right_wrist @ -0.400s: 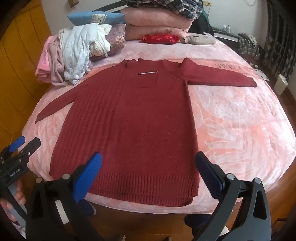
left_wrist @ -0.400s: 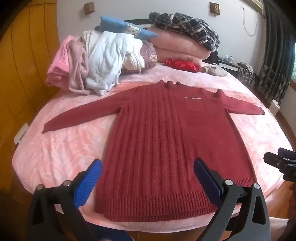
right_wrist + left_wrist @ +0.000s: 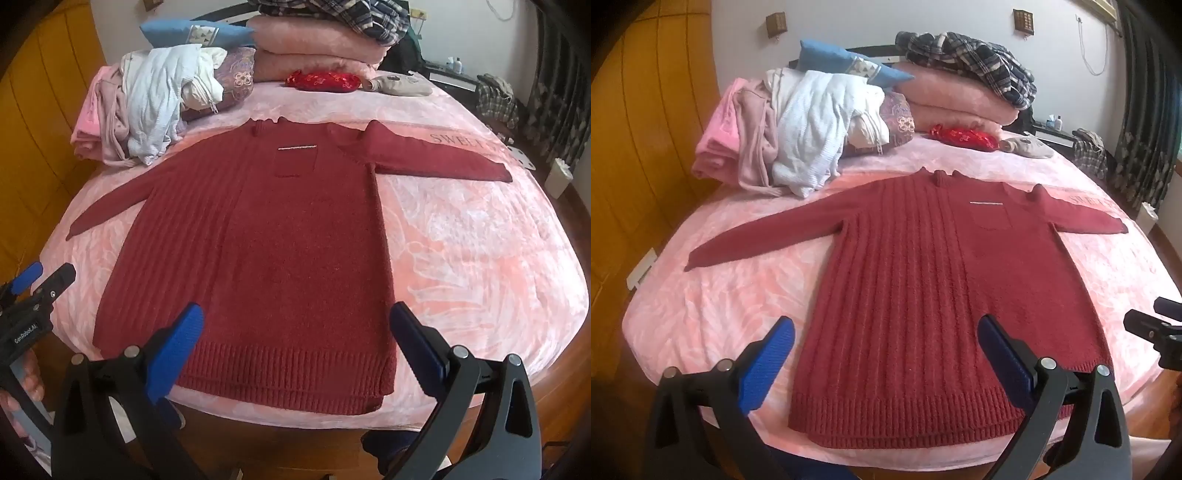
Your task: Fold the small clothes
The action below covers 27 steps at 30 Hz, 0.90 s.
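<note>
Jaws of left gripper (image 3: 886, 354): spread wide, nothing between the blue pads (image 3: 768, 363), held above the near hem.

Left wrist view:
- Red knit sweater (image 3: 923, 295): laid flat, front up, on pink bedspread (image 3: 731, 295); collar at far end, ribbed hem at near edge of bed; chest pocket with pale trim right of centre; both sleeves stretched outward, left sleeve angled toward the near left, right sleeve running to the far right.
- Heap of unfolded clothes (image 3: 798, 144), white and pale pink: far left, just beyond the left shoulder of the sweater, apart from it.
- Blue pillow (image 3: 846, 66): behind the heap.
- Folded pink blankets (image 3: 956, 103): far centre, plaid garment (image 3: 979, 70) on top.
- Small red pouch (image 3: 964, 136): beyond the collar, near the blankets.
- Right gripper (image 3: 1160, 332): only partly seen at right edge.

Right wrist view:
- Jaws of right gripper (image 3: 295, 350): equally wide, empty, above the near hem right of centre.
- Sweater (image 3: 258, 251): same flat layout, occupying left and centre of the bedspread (image 3: 480, 258); right half of the bedspread bare.
- Left gripper (image 3: 33, 295): at near left edge, beside the hem corner, contact not discernible.
- Person's fingers (image 3: 26, 373): on its handle.
</note>
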Tool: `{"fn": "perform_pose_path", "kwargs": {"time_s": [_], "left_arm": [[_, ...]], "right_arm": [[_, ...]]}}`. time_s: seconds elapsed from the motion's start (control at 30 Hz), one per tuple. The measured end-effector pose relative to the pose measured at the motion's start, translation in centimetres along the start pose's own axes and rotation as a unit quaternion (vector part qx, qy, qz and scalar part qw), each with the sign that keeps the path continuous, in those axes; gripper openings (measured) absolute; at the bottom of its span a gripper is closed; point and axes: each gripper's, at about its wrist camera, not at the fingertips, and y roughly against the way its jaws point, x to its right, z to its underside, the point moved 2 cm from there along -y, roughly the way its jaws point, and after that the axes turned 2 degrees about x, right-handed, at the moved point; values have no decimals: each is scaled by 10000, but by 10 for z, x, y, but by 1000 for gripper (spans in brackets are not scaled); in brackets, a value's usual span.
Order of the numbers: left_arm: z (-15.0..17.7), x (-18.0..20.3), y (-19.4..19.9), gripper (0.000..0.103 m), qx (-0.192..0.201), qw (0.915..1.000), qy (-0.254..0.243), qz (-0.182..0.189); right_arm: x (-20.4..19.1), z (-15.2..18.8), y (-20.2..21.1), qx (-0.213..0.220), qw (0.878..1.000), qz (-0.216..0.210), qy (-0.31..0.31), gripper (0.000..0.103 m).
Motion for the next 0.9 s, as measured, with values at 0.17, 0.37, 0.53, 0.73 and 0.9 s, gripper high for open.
{"fn": "perform_pose_path", "kwargs": {"time_s": [0.17,0.37,0.53,0.73,0.9], "left_arm": [[2,-2,-2,99,-10,10000,25,-22],[3,-4,-4,99,-10,10000,33,-70],[3,-4,-4,99,-14,10000,35,-85],[1,-4,-4,99,-20,10000,38,-81],[2,-4,-4,99,-19,10000,26,-88]], "right_arm": [[1,1,0,12,10000,52,-5,100],[-2,2,2,42,10000,68,42,100],[-3,2,1,17,10000,42,40,100],[-3,1,2,47,10000,59,14,100],[-3,1,2,55,10000,60,18,100]]}}
